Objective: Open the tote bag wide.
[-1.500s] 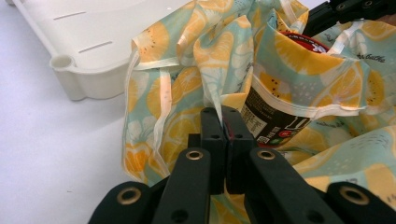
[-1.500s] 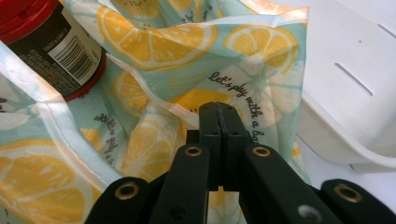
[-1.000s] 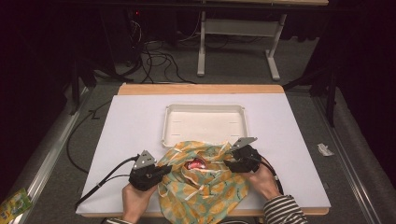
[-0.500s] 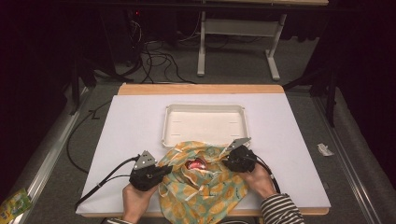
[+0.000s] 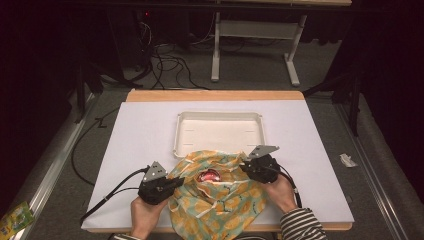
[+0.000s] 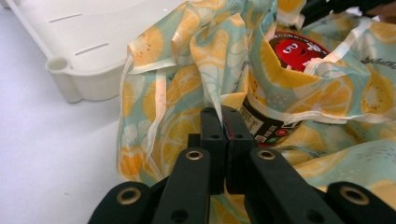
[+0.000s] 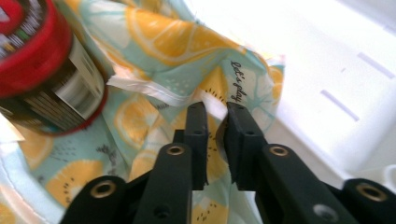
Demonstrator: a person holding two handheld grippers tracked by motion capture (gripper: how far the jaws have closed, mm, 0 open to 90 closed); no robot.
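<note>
High view: a white desk (image 5: 140, 130) with a pale wooden edge carries a shallow, rectangular white tray (image 5: 218, 131) with rounded corners; in front of it, overlapping the tray's near rim, lies a soft, crumpled fabric bag (image 5: 220, 200), teal with an orange-slice print and cream trim. Its mouth gapes around a red-topped canister (image 5: 210, 176). The left claw (image 5: 176, 183) meets the bag's left edge, the right claw (image 5: 246, 167) its upper right edge; each is black, with a grey three-cornered plate and a trailing cable, and one sleeve is striped. Left gripper view: the left claw (image 6: 223, 122) is closed tight on a pinched fold of the bag (image 6: 187, 60), jaws nearly meeting; the canister (image 6: 280, 88) stands inside, with a red printed lid and a dark labelled wall, detail the high view lacks. The tray's (image 6: 84, 70) moulded corner shows slots. Right gripper view: the right claw (image 7: 215, 116) has just been closing, and a narrow gap remains with the bag's hem (image 7: 219, 100) between the jaws; whether the pads press it cannot be told. The canister (image 7: 42, 70) lies at upper left, the tray (image 7: 327, 70) at right.
</note>
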